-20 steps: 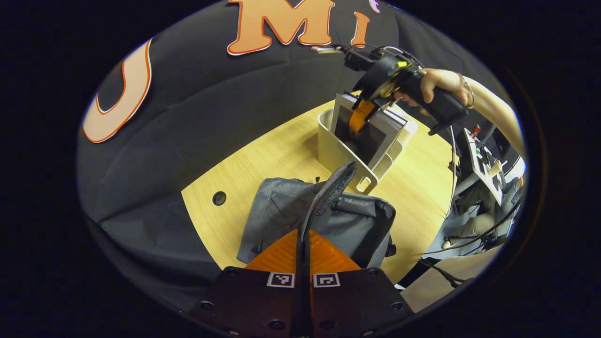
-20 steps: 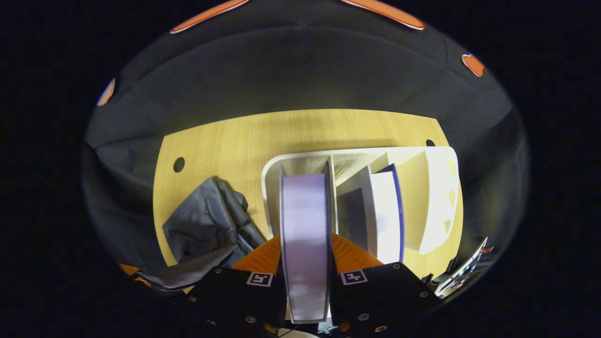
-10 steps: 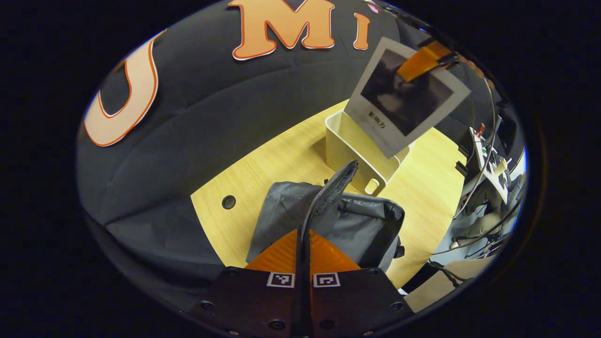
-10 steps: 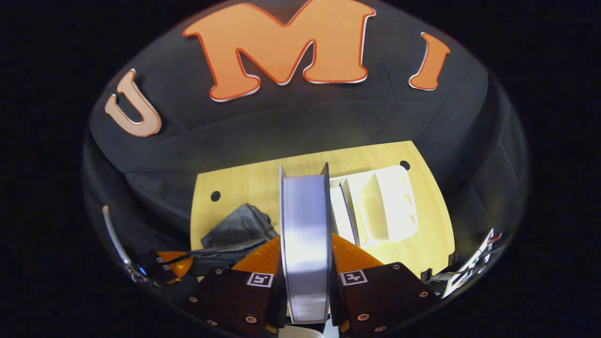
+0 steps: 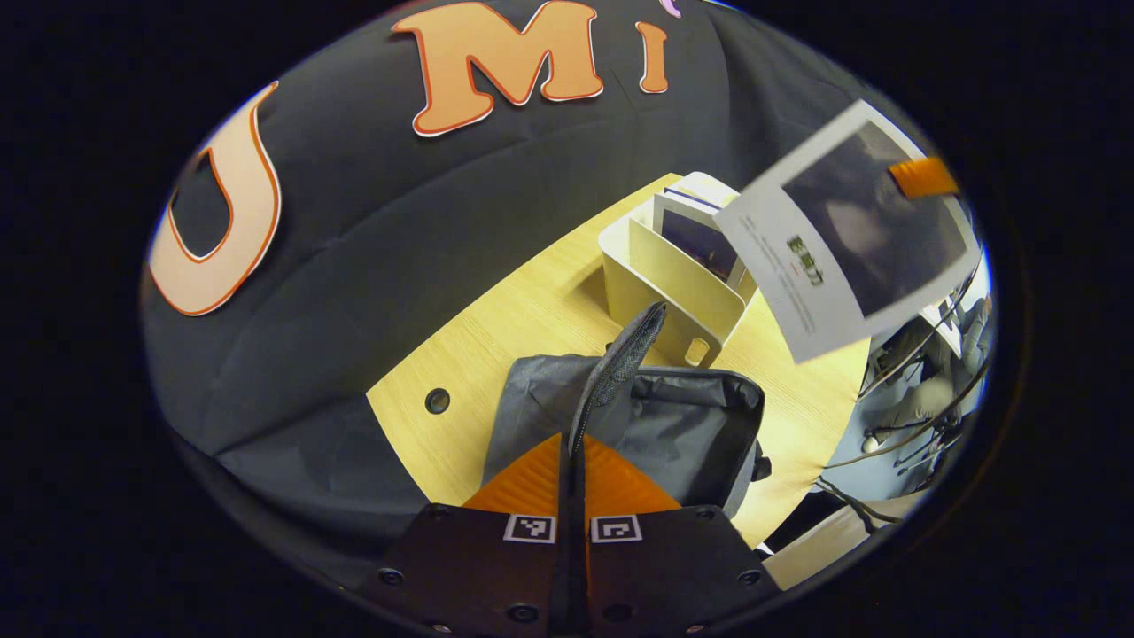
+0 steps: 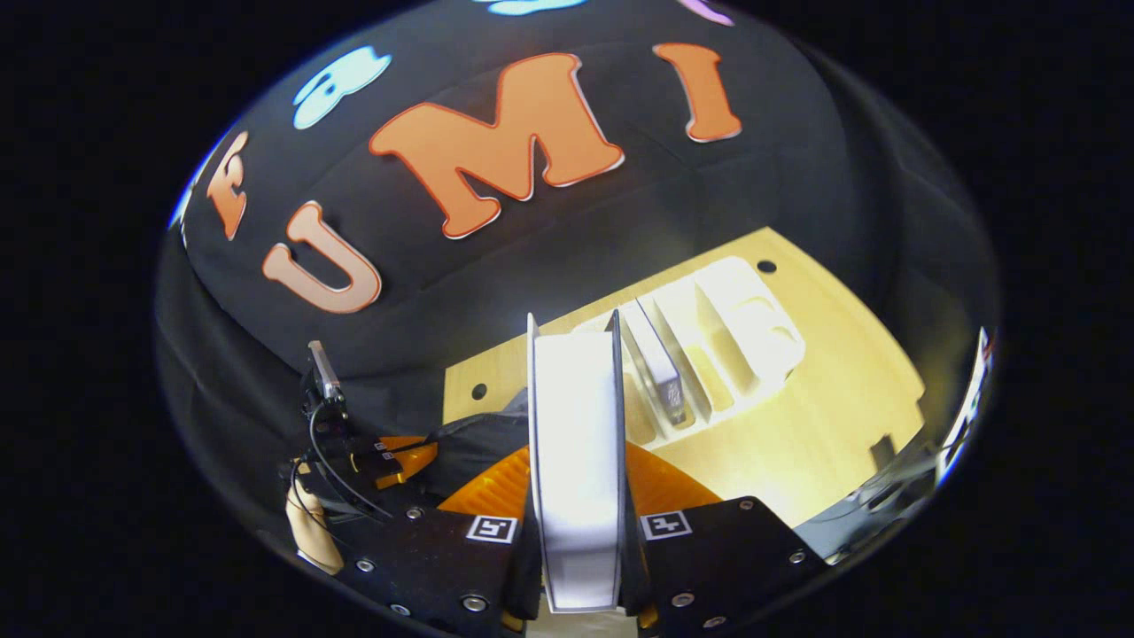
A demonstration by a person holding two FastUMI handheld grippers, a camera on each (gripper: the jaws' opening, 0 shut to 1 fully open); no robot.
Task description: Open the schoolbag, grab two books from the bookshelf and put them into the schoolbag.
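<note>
My right gripper (image 6: 578,532) is clamped on a stiff book (image 6: 576,461), up in the air right of the bag (image 5: 656,425). Left gripper (image 5: 573,496) pinches the floppy flap (image 5: 620,363), keeping it open.

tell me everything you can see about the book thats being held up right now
The book hangs in the air, tilted, above and to the right of the open grey schoolbag and clear of the white bookshelf. Its cover is pale with a large dark picture and a small line of print below it. The right gripper is shut on it, one finger on each cover, with the white page edges facing its camera. It looks like a fairly thick paperback. Nothing else touches it.
</note>
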